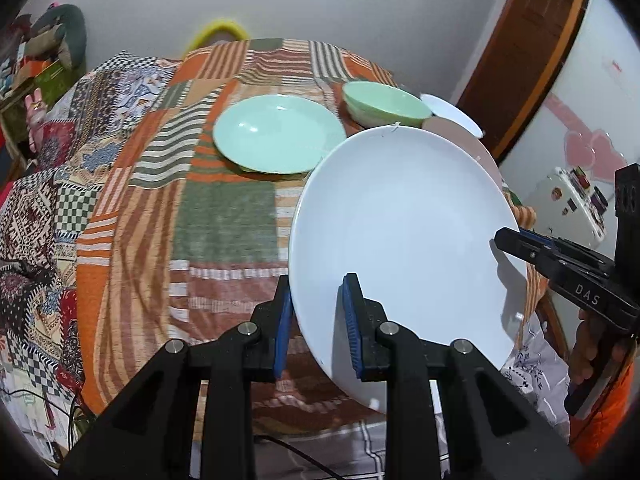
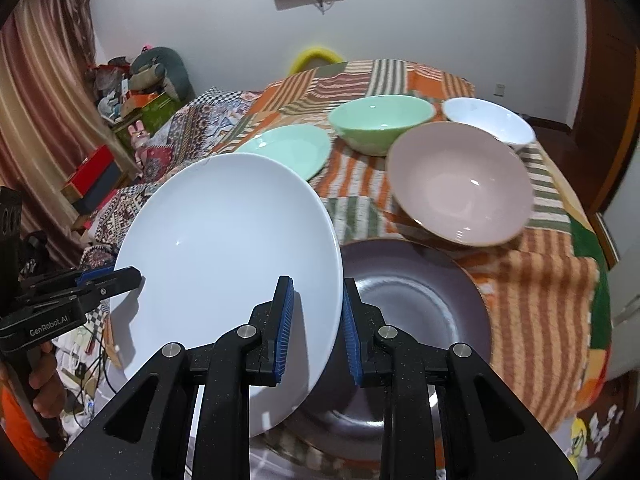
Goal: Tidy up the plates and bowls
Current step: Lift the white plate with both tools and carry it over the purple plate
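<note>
Both grippers hold one white plate (image 1: 404,236), lifted and tilted above the table. My left gripper (image 1: 318,324) is shut on its left rim. My right gripper (image 2: 316,324) is shut on its right rim (image 2: 228,264) and shows at the right edge of the left wrist view (image 1: 504,242). A dark purple plate (image 2: 420,300) lies under the white one. A mint plate (image 1: 278,138) (image 2: 290,148), a green bowl (image 1: 384,104) (image 2: 380,122), a pink bowl (image 2: 460,184) and a white bowl (image 2: 488,120) (image 1: 452,114) rest farther back.
The table is covered with a patchwork orange, green and striped cloth (image 1: 224,216). A bed with patterned quilts (image 1: 48,208) lies to the left. A wooden door frame (image 1: 532,48) stands at the right. Cables and clutter lie on the floor (image 2: 88,344).
</note>
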